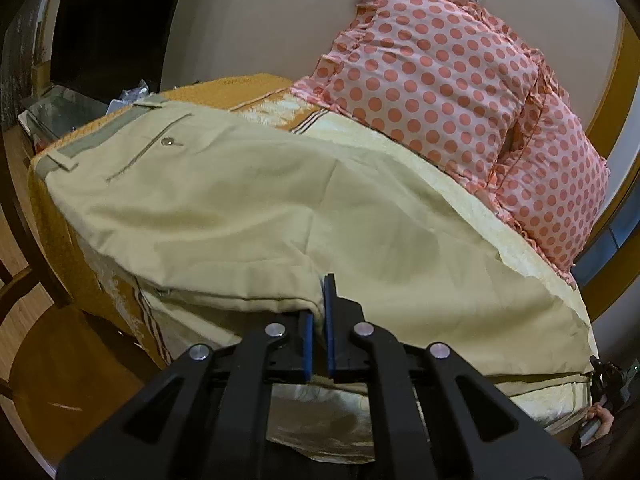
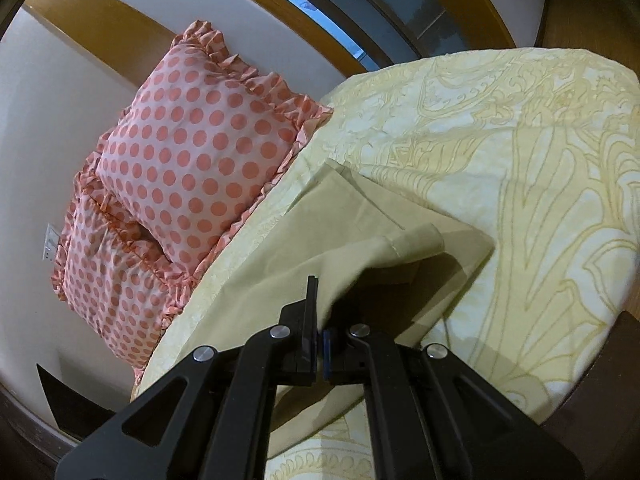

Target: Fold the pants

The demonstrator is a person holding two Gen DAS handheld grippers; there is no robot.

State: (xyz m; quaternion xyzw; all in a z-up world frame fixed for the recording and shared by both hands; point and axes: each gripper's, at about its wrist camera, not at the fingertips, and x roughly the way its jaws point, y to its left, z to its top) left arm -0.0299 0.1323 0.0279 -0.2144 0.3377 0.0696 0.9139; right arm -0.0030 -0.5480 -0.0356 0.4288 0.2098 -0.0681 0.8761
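Note:
Beige pants [image 1: 248, 208] lie spread over the bed, waistband and buttoned back pocket at the far left, legs running right. My left gripper [image 1: 318, 320] is shut on a fold of the pants at their near edge, the cloth pinched between the blue pads. In the right wrist view the leg end of the pants [image 2: 352, 232] is lifted off the bed, its hem curling over. My right gripper [image 2: 318, 320] is shut on that cloth, which drapes over the right finger and hides it.
The bed carries a pale yellow patterned sheet [image 2: 540, 168] and an orange blanket [image 1: 236, 88] at the far end. Two pink polka-dot pillows [image 1: 440, 80] lean against the wall behind the pants. A wooden floor [image 1: 60, 360] lies to the left of the bed.

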